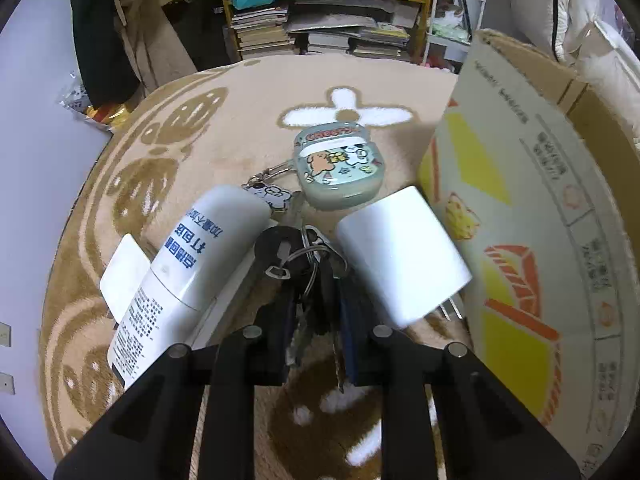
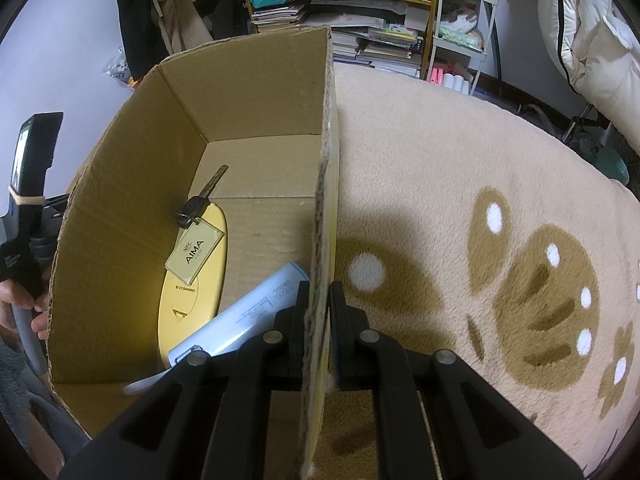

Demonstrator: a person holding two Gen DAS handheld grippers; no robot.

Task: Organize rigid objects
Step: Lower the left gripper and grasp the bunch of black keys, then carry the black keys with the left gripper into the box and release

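Note:
In the left wrist view my left gripper (image 1: 316, 316) is shut on a bunch of keys (image 1: 298, 258) with a black key head and rings, lying on the beige rug. A white bottle (image 1: 200, 256) lies to its left, a white charger plug (image 1: 400, 256) to its right, and a cartoon earbud case (image 1: 340, 164) just beyond. My right gripper (image 2: 319, 294) is shut on the right wall of the open cardboard box (image 2: 256, 92). Inside the box lie a key with an AIMA tag (image 2: 196, 252), a yellow oval piece (image 2: 188, 300) and a pale blue power bank (image 2: 244, 316).
A white card (image 1: 124, 276) lies under the bottle's left side. The box's printed outer wall (image 1: 528, 208) stands close on the right of the keys. Shelves of books (image 1: 280, 28) stand behind the rug (image 2: 460, 184). A hand (image 2: 24, 304) holds the other gripper left of the box.

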